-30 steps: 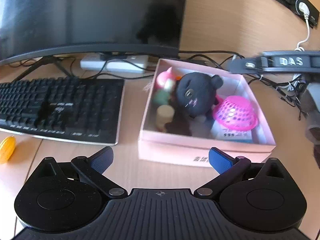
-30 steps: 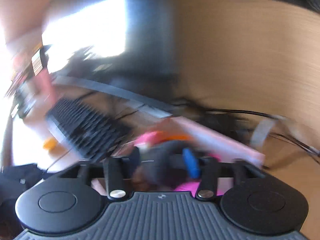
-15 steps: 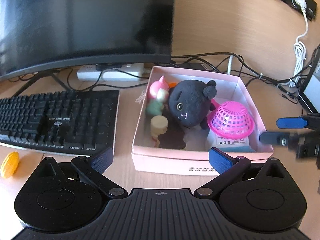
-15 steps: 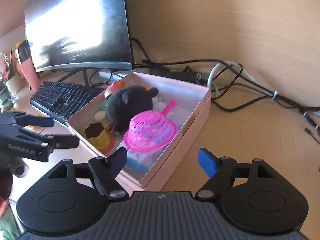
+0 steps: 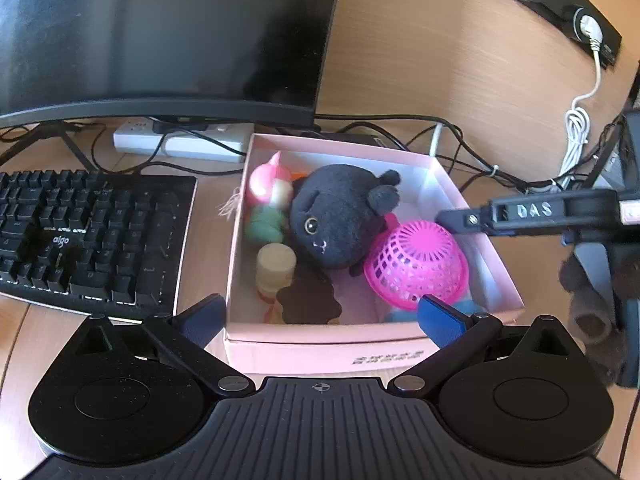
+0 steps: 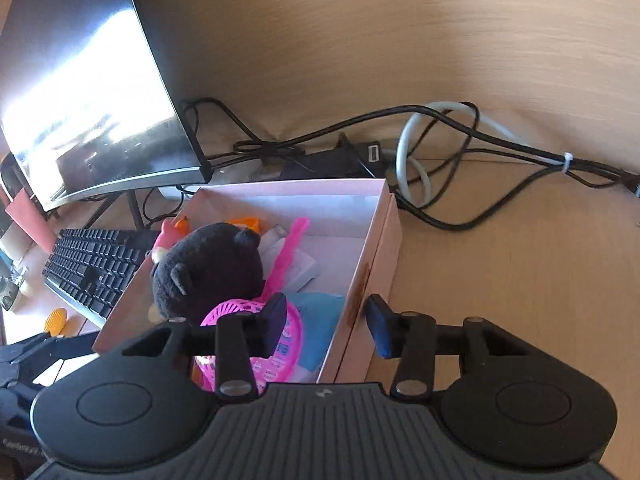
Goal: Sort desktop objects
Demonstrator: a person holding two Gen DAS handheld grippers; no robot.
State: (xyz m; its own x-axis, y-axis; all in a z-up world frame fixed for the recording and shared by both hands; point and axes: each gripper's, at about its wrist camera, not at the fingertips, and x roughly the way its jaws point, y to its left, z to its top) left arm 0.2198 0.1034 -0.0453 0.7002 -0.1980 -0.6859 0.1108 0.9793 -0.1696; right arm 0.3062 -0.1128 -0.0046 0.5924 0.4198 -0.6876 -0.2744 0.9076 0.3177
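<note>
A pink cardboard box (image 5: 320,346) holds a black plush (image 5: 340,216), a pink mesh basket (image 5: 416,264) and several small toys. My left gripper (image 5: 320,316) is open at the box's near wall, its left finger outside the left corner. My right gripper (image 6: 326,320) straddles the box's right wall (image 6: 384,240), one finger over the basket (image 6: 240,312) inside and the other outside. Its jaws are closing with the thin wall between them, the pads still apart from it. The plush (image 6: 212,268) lies beside the inner finger. The right gripper (image 5: 520,216) also shows in the left wrist view.
A black keyboard (image 5: 88,232) lies left of the box under a dark monitor (image 5: 160,28). A white power strip (image 5: 180,140) and tangled cables (image 6: 460,184) run behind the box. A yellow toy (image 6: 56,318) sits in front of the keyboard.
My right gripper came down beside the box and narrowed its jaws around the right wall. The plush seen between its fingers a second ago lies in the box. My left gripper edged closer.
</note>
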